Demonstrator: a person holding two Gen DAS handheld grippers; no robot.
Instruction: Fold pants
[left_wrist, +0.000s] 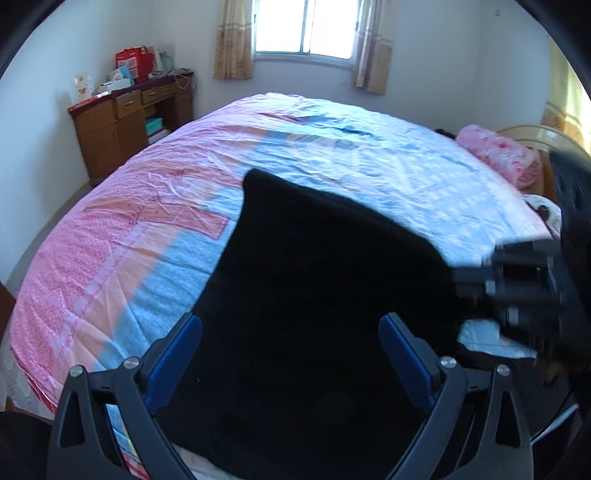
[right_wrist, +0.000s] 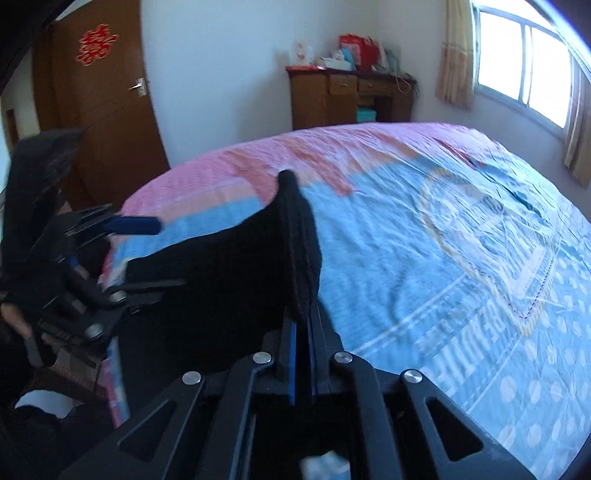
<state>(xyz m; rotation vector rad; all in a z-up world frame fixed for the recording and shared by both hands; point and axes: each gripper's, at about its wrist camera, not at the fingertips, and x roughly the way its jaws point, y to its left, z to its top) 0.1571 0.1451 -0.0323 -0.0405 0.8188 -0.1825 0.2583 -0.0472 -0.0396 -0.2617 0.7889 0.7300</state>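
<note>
The black pants (left_wrist: 314, 295) lie on the near part of the bed (left_wrist: 155, 206), one end reaching toward the bed's middle. My left gripper (left_wrist: 290, 328) is open just above the pants, one blue finger on each side, holding nothing. My right gripper (right_wrist: 303, 332) is shut on an edge of the pants (right_wrist: 236, 273) and lifts that edge into a raised fold. The right gripper shows blurred at the right in the left wrist view (left_wrist: 517, 280). The left gripper shows open at the left in the right wrist view (right_wrist: 147, 254).
The bed has a pink and blue cover (right_wrist: 443, 236). A wooden desk (left_wrist: 122, 122) with bags and boxes stands against the far wall. A pink rolled blanket (left_wrist: 498, 155) lies at the bed's right end. A brown door (right_wrist: 96, 103) is at the left.
</note>
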